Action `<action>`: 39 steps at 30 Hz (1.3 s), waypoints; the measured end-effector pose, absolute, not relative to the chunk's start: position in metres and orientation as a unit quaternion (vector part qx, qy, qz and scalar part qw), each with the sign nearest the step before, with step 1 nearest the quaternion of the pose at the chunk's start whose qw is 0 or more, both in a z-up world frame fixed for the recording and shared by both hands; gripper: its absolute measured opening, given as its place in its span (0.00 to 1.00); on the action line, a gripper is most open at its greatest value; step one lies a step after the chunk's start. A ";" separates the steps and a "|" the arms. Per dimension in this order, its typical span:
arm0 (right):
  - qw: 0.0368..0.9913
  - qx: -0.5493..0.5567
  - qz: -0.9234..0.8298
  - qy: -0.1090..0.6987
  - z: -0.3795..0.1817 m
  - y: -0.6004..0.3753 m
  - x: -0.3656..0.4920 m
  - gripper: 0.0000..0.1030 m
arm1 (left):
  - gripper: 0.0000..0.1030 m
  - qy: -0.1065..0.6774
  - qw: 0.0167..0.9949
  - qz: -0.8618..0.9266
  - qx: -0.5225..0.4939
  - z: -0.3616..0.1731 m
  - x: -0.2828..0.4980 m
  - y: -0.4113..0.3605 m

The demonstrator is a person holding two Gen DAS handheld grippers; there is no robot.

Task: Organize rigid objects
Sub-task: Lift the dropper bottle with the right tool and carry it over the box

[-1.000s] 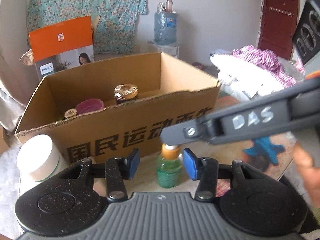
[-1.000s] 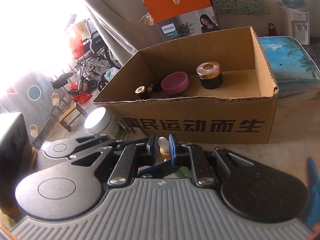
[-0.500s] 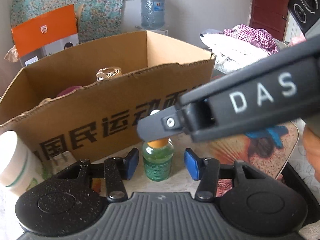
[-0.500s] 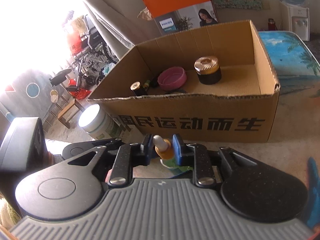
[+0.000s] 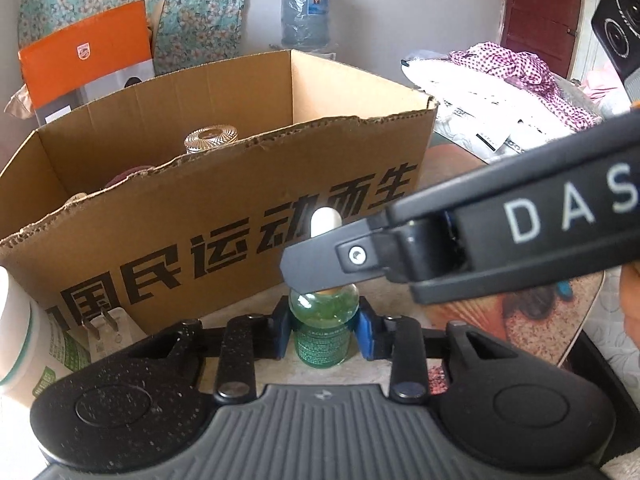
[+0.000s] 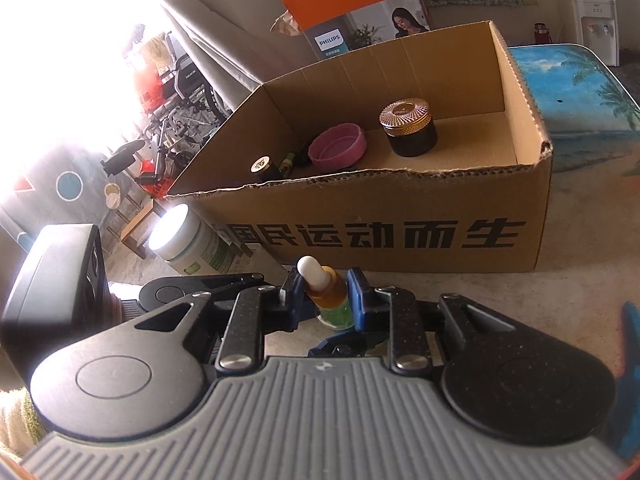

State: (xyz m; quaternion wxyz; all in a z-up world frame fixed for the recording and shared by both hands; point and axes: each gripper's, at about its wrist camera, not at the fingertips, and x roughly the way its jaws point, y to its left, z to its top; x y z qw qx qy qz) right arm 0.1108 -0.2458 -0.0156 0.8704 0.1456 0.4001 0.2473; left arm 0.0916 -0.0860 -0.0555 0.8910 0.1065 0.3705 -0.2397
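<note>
A small green dropper bottle [image 5: 323, 330] with an orange collar and white rubber bulb stands on the table in front of an open cardboard box [image 5: 224, 232]. My left gripper [image 5: 323, 334] is shut on the bottle's glass body. My right gripper [image 6: 322, 294] is shut on its orange collar [image 6: 326, 288], and its finger crosses the left wrist view above the bottle. Inside the box are a dark jar with a gold lid [image 6: 408, 126], a pink bowl [image 6: 338, 146] and small items at the left corner.
A white canister with a green label [image 6: 192, 244] lies left of the box, with a white plug [image 5: 106, 330] beside it. An orange Philips box [image 6: 352, 12] stands behind. A black speaker [image 6: 52, 280] is at the left. Laundry [image 5: 500, 92] lies at the right.
My left gripper has closed from open onto the bottle's body. My right gripper has stayed on the bottle's collar and now sits nearer the left wrist camera.
</note>
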 end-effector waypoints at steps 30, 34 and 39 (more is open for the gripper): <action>0.876 0.100 0.323 0.345 0.111 -0.288 0.247 0.21 | 0.33 0.401 0.876 -0.255 -0.083 0.064 0.236 -0.090; 0.869 0.100 0.311 0.373 0.091 -0.294 0.295 0.21 | 0.33 0.418 0.875 -0.232 -0.078 0.045 0.273 -0.103; 0.862 0.098 0.301 0.395 0.062 -0.295 0.338 0.21 | 0.32 0.439 0.869 -0.214 -0.078 0.022 0.307 -0.112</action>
